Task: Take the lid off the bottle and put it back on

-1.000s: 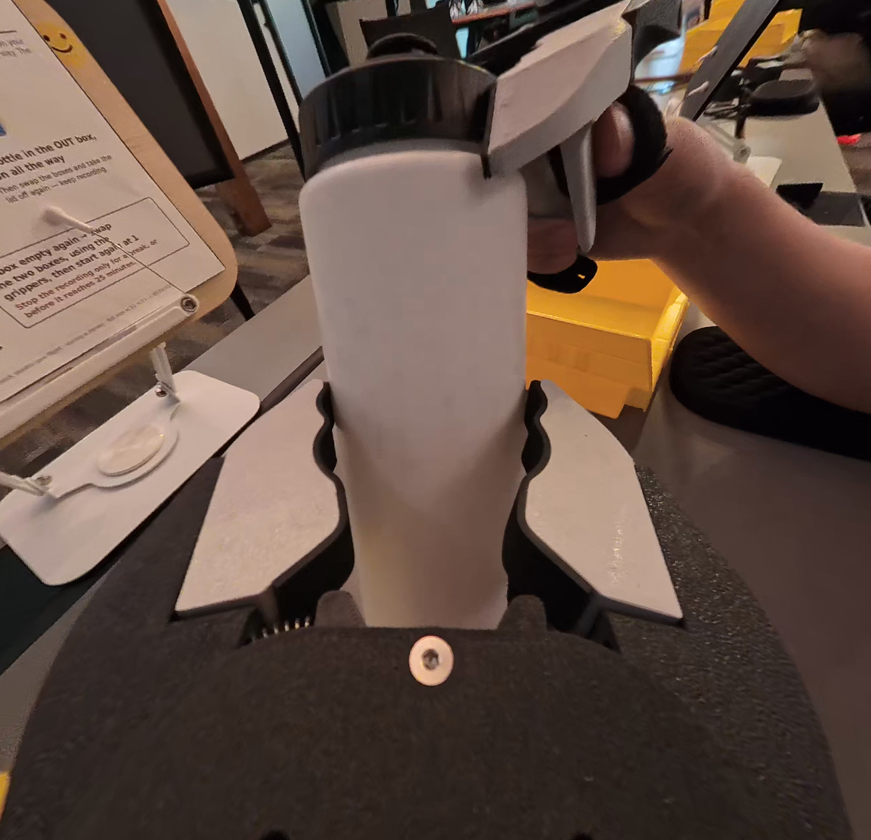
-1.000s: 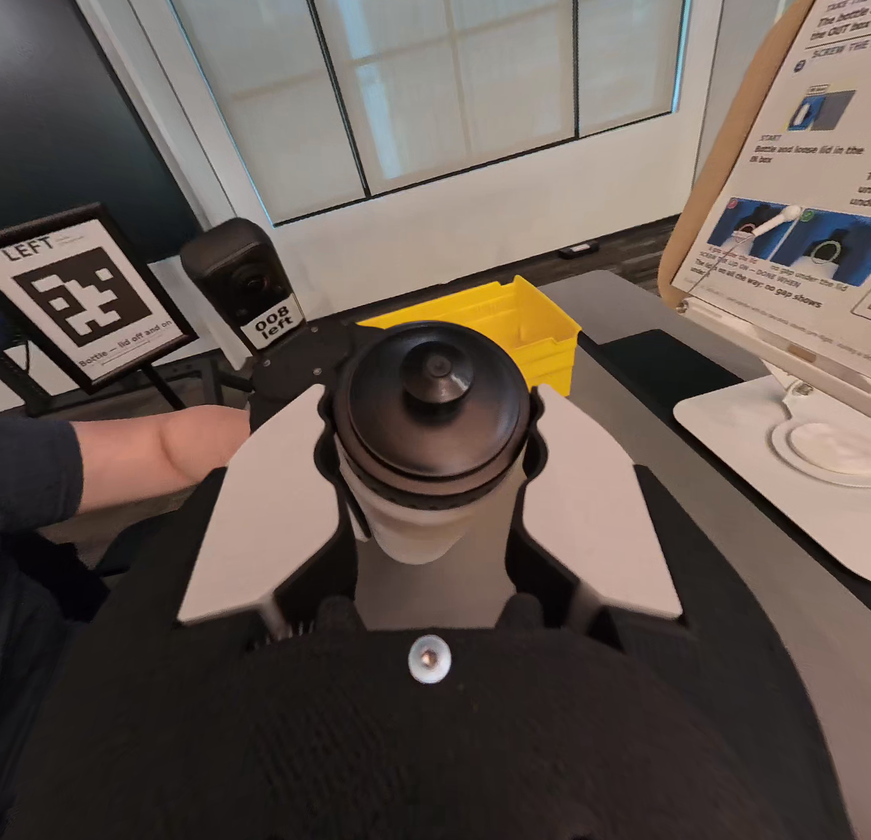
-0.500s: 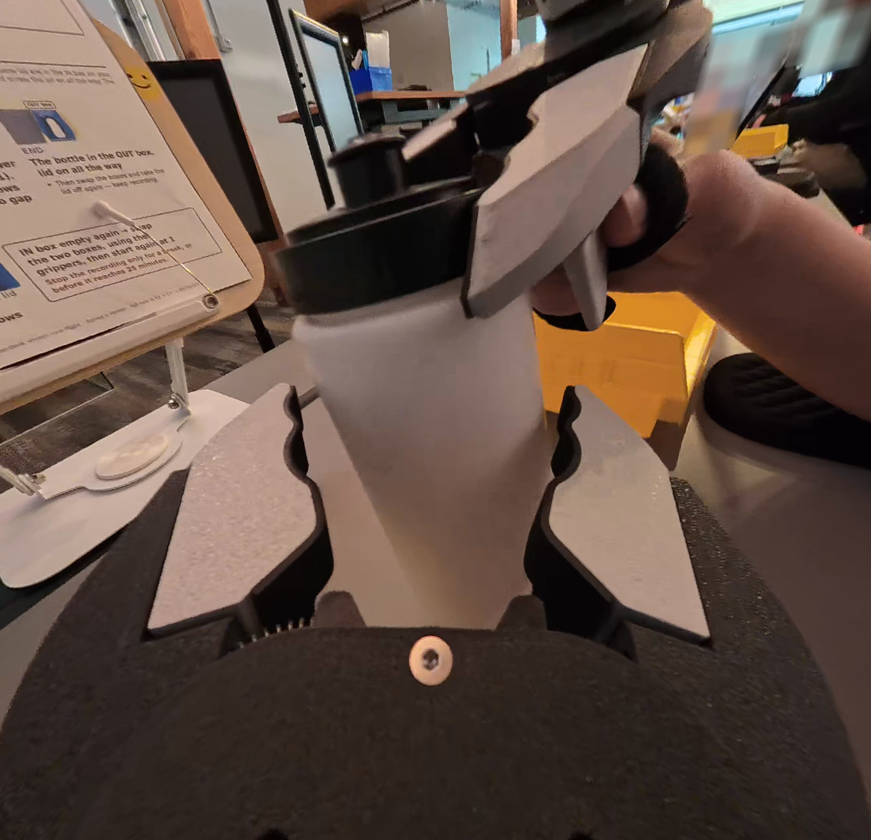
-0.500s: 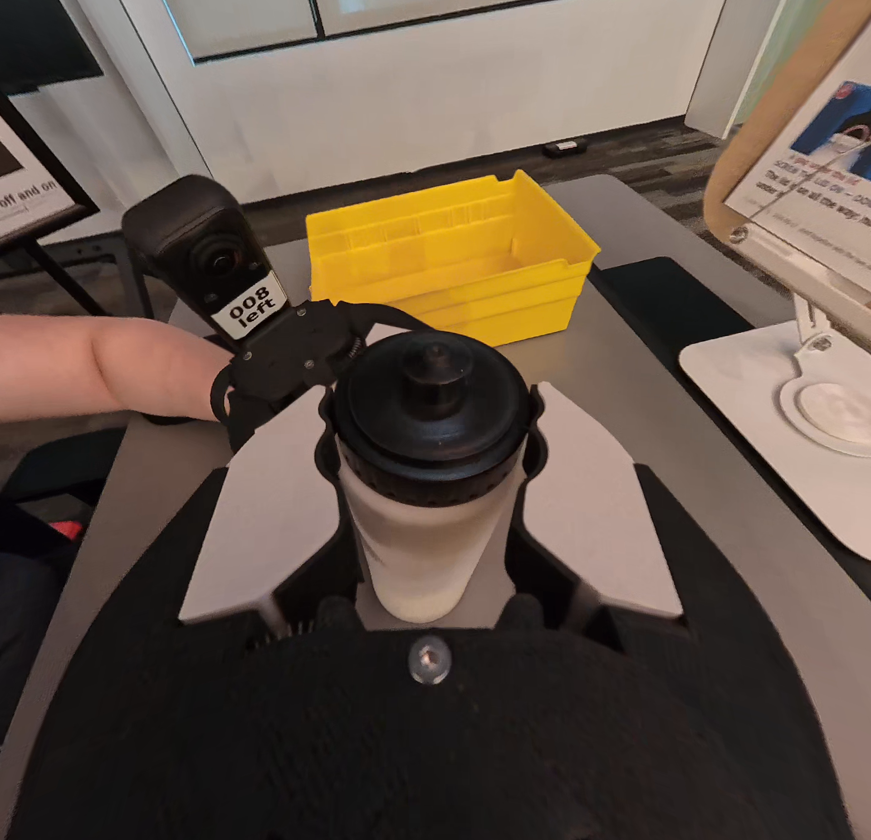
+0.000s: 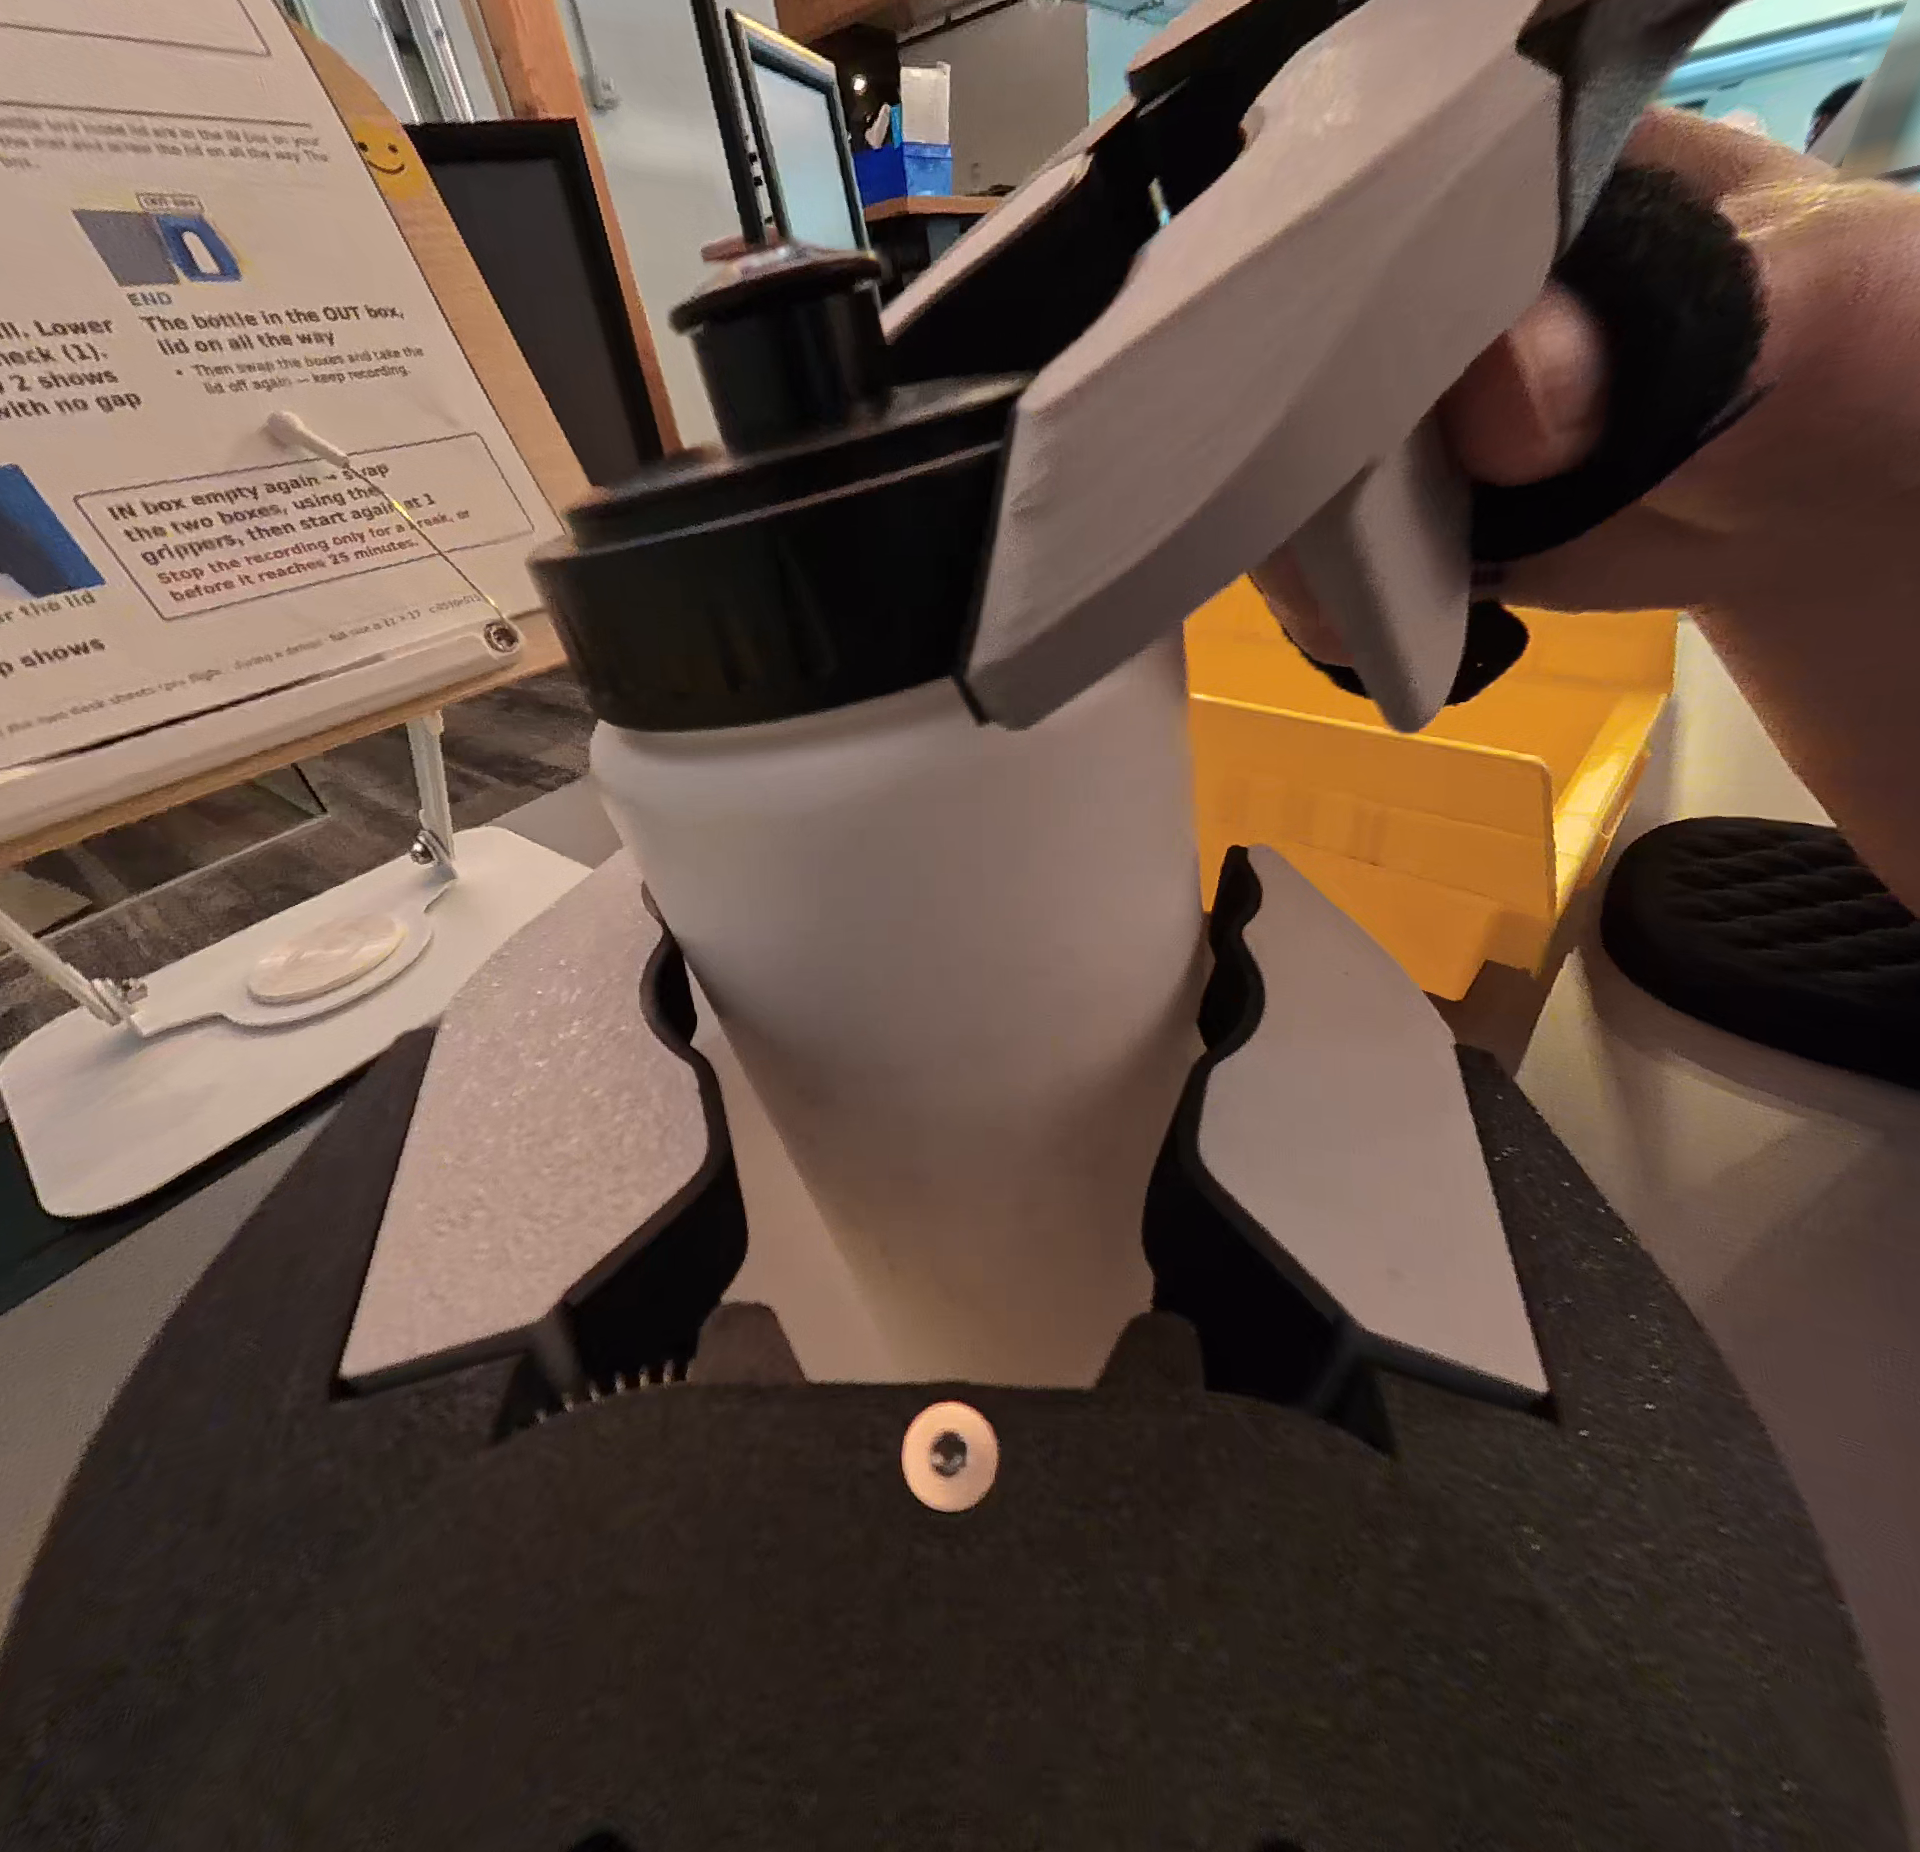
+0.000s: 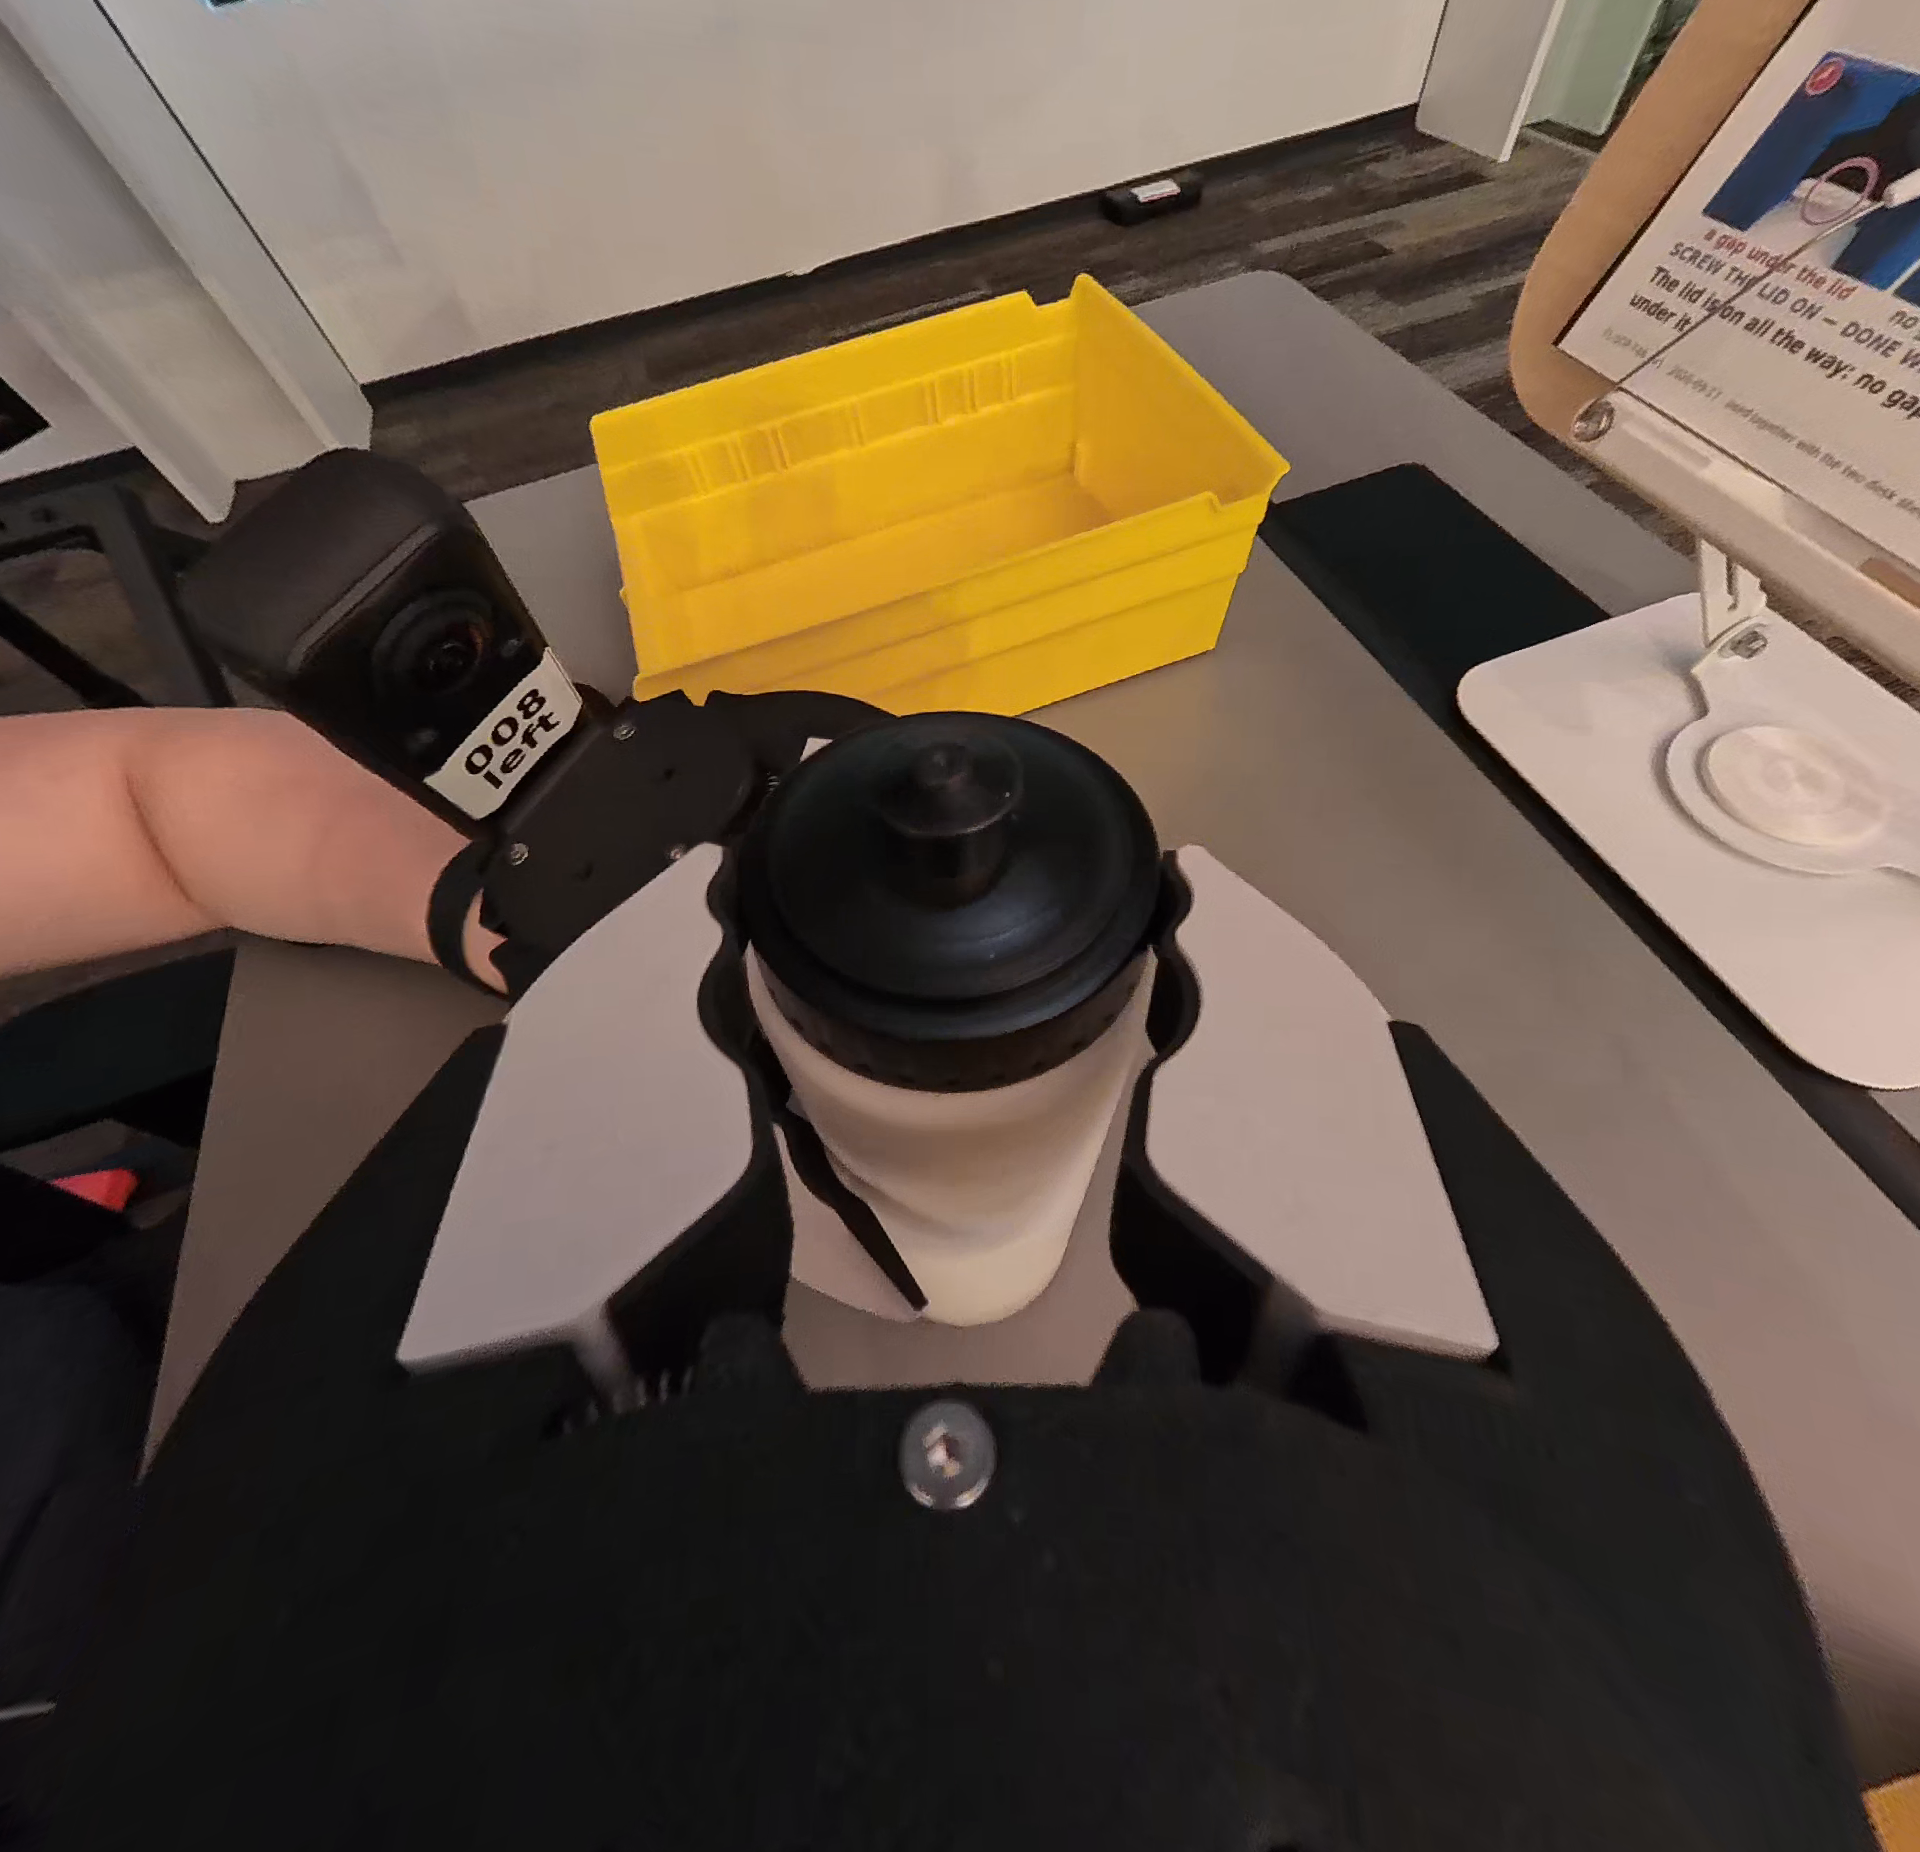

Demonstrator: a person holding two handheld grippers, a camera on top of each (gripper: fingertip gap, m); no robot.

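Note:
A white bottle (image 5: 914, 971) with a black ribbed lid (image 5: 769, 597) stands tilted between my two grippers. My left gripper (image 5: 940, 877) is shut on the bottle's body, and its fingers touch both sides near their tips. My right gripper (image 6: 951, 867) is shut on the lid (image 6: 951, 929) from above, with the white bottle (image 6: 935, 1179) hanging below it. The lid sits on the bottle with no gap that I can see. In the right wrist view the bottle looks held above the grey table (image 6: 1403, 971). The bottle's base is hidden in the left wrist view.
An empty yellow bin (image 6: 935, 555) stands on the table beyond the bottle and also shows in the left wrist view (image 5: 1403, 815). An instruction board (image 5: 208, 400) on a white stand base (image 6: 1714, 815) is at the side. A black pad (image 5: 1766, 950) lies by the bin. Some 6 cm of space lies between my two pairs of fingers.
My left jaws stand a little wider on the bottle than one second ago. Both grippers and the bottle have tilted and shifted, bringing the yellow bin fully into the right view.

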